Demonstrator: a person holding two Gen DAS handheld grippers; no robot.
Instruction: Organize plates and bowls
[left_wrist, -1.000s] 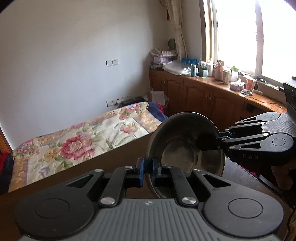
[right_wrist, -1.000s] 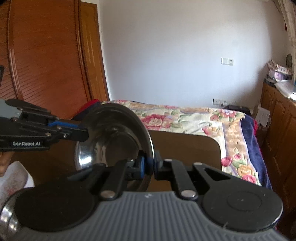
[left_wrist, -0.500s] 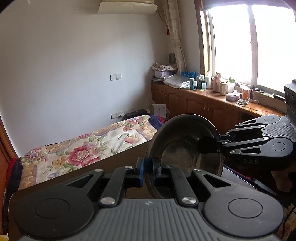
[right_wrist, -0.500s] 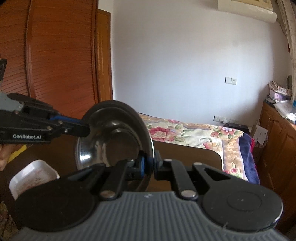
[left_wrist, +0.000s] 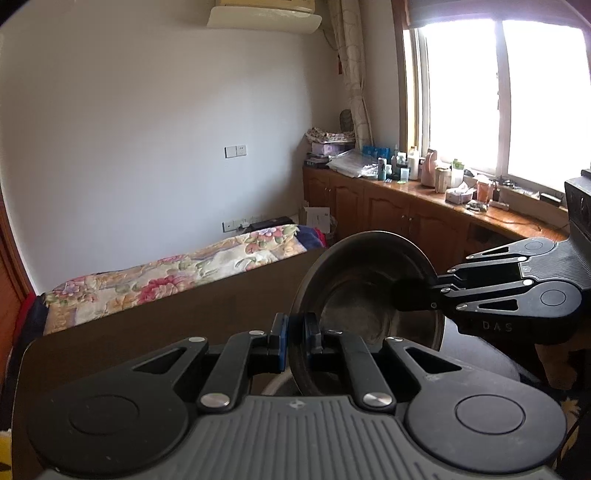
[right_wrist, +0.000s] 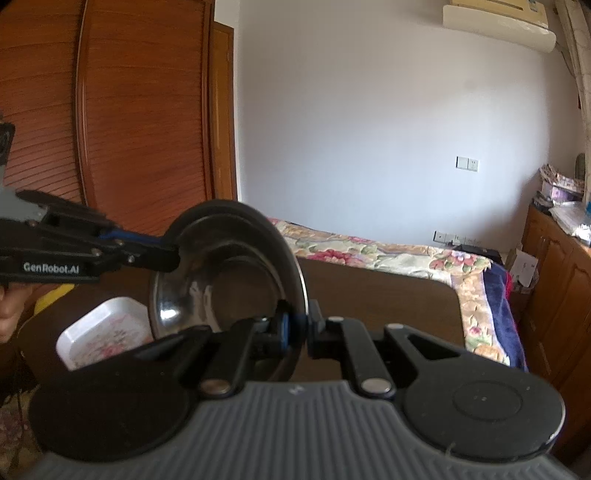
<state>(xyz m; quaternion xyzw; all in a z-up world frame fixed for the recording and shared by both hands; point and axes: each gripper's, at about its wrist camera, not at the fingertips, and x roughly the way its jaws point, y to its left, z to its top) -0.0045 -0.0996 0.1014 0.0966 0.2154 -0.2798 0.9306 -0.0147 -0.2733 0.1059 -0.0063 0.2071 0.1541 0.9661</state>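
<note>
Here, my left gripper (left_wrist: 295, 341) is clenched on the rim of a round stainless-steel bowl (left_wrist: 354, 306), its blue-padded fingertips (left_wrist: 279, 341) pinching the near edge so the bowl stands tilted on its side in the air above the dark brown wooden table (left_wrist: 155, 325), hollow facing to the right in the left wrist view. Across that hollow my right gripper (left_wrist: 404, 295) reaches in from the right and bites the opposite rim, so the bowl hangs between my two claws, each one grasping an edge.

From the right wrist view, my left gripper (right_wrist: 171, 254) enters from the left, clamped on the far rim, and my right gripper (right_wrist: 301, 326) pinches the near rim of the same bowl (right_wrist: 221, 273), whose shiny inside now faces left.

Only the left wrist view shows the bright window (left_wrist: 498, 96), the long wooden cabinet (left_wrist: 399, 218) under it crowded with bottles and jars, and the patterned curtain (left_wrist: 351, 74). Only the right wrist view shows the white rectangular floral-printed tray (right_wrist: 107, 332) lying on the table below and left of the bowl, the reddish slatted wooden door (right_wrist: 110, 110), and part of my hand (right_wrist: 9, 310) behind the left gripper. Both views show the floral bedspread (left_wrist: 177, 269) beyond the table and the wall air conditioner (left_wrist: 262, 14).
</note>
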